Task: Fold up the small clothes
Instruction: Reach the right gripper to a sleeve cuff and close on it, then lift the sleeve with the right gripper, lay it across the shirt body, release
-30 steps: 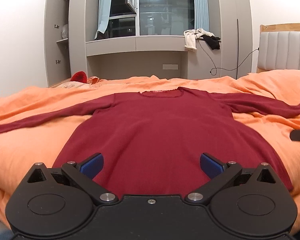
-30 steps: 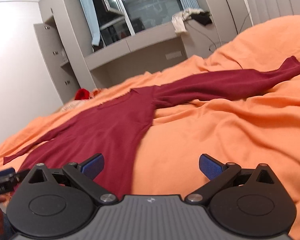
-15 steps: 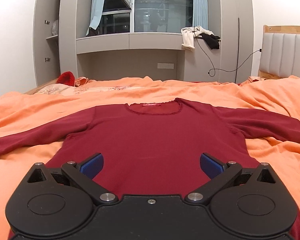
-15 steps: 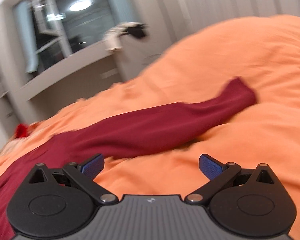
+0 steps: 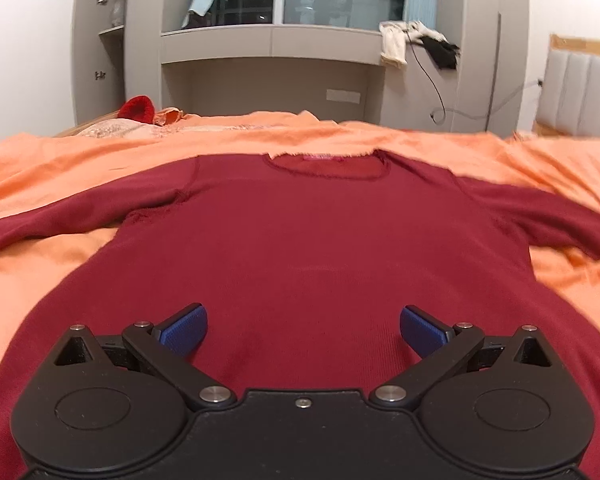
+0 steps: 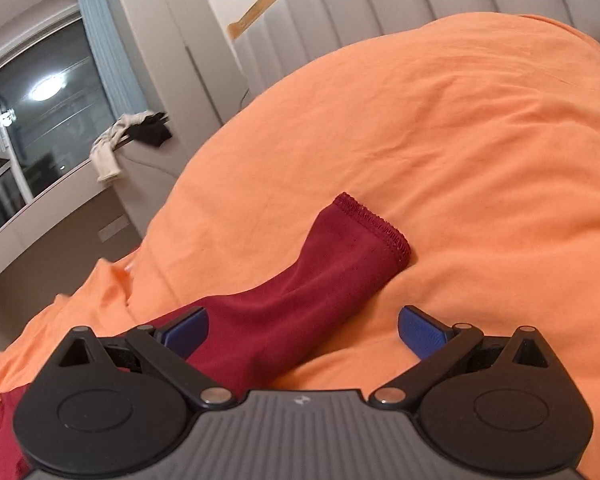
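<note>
A dark red long-sleeved top [image 5: 308, 248] lies spread flat, front up, on the orange bedspread [image 5: 60, 160] of a bed, neckline away from the camera and both sleeves stretched out to the sides. The left tool [image 5: 303, 330] hangs over the lower part of the top's body, jaws spread wide with nothing between them, blue pads [image 5: 182, 330] clear of the fabric. Beyond the bed, a red hat [image 5: 137, 107] sits at the far left edge, and pale and black garments [image 5: 414, 42] hang off a grey shelf unit. The right tool [image 6: 303, 330] is also wide apart and empty, low over the top's right sleeve [image 6: 300, 300], whose hemmed cuff [image 6: 374, 226] rests on the bedspread just ahead, below a grey padded headboard [image 6: 420, 12].
</note>
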`<state>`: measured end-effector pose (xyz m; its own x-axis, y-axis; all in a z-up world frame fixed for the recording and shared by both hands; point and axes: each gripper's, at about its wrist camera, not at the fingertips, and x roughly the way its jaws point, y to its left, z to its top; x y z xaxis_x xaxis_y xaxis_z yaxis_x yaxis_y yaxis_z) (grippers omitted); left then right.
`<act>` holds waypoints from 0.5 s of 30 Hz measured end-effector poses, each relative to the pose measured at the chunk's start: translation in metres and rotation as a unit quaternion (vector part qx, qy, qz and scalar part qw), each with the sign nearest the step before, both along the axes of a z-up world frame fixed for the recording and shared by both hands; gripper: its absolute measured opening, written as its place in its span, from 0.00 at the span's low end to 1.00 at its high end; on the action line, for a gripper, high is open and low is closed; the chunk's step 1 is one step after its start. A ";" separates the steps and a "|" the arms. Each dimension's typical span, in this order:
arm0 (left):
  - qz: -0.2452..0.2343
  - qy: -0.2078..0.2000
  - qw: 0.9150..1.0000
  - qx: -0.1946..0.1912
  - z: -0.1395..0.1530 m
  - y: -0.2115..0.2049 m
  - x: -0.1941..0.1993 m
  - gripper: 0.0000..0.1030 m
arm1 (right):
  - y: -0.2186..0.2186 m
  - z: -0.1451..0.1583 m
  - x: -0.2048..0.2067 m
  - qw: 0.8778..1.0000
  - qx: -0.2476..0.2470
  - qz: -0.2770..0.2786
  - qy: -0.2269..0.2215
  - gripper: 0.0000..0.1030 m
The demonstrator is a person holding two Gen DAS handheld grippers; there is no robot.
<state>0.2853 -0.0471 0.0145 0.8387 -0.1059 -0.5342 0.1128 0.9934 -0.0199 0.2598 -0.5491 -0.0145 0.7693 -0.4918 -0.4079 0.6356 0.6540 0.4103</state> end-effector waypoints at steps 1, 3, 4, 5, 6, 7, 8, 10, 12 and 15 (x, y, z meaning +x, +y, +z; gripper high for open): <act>-0.006 0.001 1.000 0.011 -0.003 -0.003 -0.001 0.99 | 0.001 -0.001 0.003 1.000 -0.006 -0.003 -0.007 0.99; -0.015 -0.004 0.999 0.028 -0.008 -0.008 -0.004 0.99 | 0.000 -0.004 0.005 1.000 -0.012 -0.015 -0.015 0.94; -0.016 -0.005 0.999 0.032 -0.009 -0.008 -0.005 0.99 | 0.000 -0.004 0.008 1.000 -0.012 -0.020 -0.015 0.87; -0.016 -0.005 0.999 0.036 -0.010 -0.009 -0.005 0.99 | -0.001 -0.003 0.008 1.000 -0.009 -0.026 -0.014 0.83; -0.016 -0.005 0.999 0.036 -0.010 -0.010 -0.005 0.99 | -0.003 -0.004 0.008 0.999 -0.004 -0.033 -0.017 0.74; -0.015 -0.005 0.999 0.033 -0.009 -0.009 -0.005 0.99 | -0.006 -0.004 0.008 0.999 0.003 -0.039 -0.021 0.64; -0.014 -0.004 0.999 0.028 -0.009 -0.008 -0.005 0.99 | -0.010 -0.005 0.008 0.999 0.015 -0.045 -0.025 0.58; -0.015 -0.005 1.000 0.020 -0.008 -0.005 -0.005 0.99 | -0.018 -0.006 0.008 0.997 0.034 -0.055 -0.031 0.33; -0.015 -0.005 1.000 0.014 -0.007 -0.003 -0.006 0.99 | -0.025 -0.008 0.008 0.996 0.055 -0.064 -0.039 0.19; -0.014 -0.005 1.000 0.003 -0.005 -0.001 -0.007 0.99 | -0.023 -0.006 0.003 0.994 0.068 -0.062 -0.057 0.07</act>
<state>0.2787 -0.0480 0.0095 0.8412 -0.1267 -0.5257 0.1412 0.9899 -0.0127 0.2628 -0.5720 -0.0203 0.7519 -0.5313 -0.3903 0.6513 0.5072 0.5644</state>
